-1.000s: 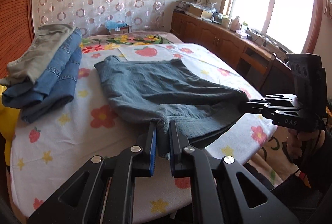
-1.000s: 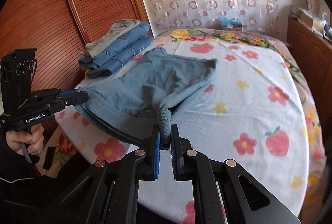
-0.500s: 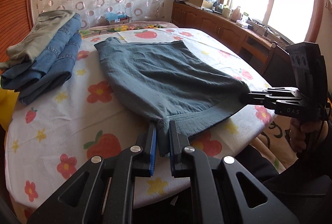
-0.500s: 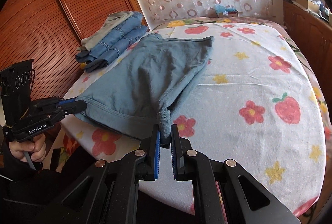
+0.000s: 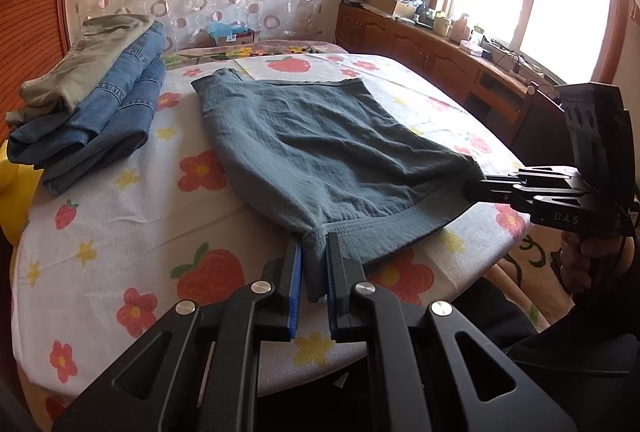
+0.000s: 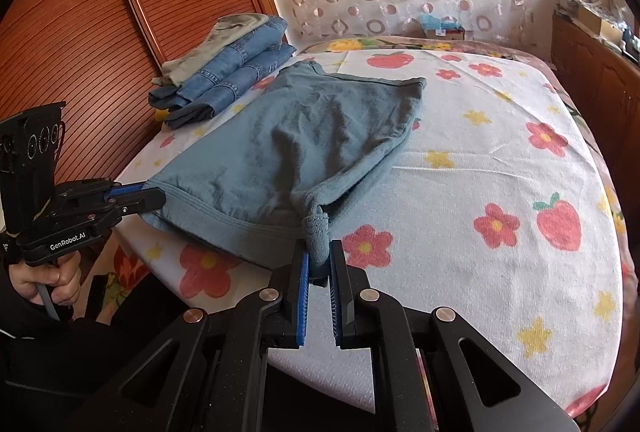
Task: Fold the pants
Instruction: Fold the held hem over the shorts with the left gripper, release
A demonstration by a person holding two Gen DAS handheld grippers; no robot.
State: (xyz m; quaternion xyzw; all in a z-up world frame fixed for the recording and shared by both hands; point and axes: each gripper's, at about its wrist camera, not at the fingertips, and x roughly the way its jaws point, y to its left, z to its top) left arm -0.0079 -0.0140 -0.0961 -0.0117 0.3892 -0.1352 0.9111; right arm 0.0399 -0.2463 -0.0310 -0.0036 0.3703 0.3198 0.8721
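Slippage looked the main danger: the left gripper (image 5: 314, 264) was clamped on only a small bunched corner of the grey-blue pants (image 5: 320, 148), and the right gripper (image 6: 318, 260) pinched the opposite corner of the same waistband hem just as narrowly. The pants lay across the middle of both frames on the flowered bedcover (image 6: 480, 160), their far end flat and the near hem stretched between the two tools at the bed's lower edge. An uneven pull would probably tug one corner free, or drag the cloth askew so the fold came out crooked. Carried too far toward the upper left of the frame, the pants could also knock the stack of folded jeans (image 5: 104, 112).
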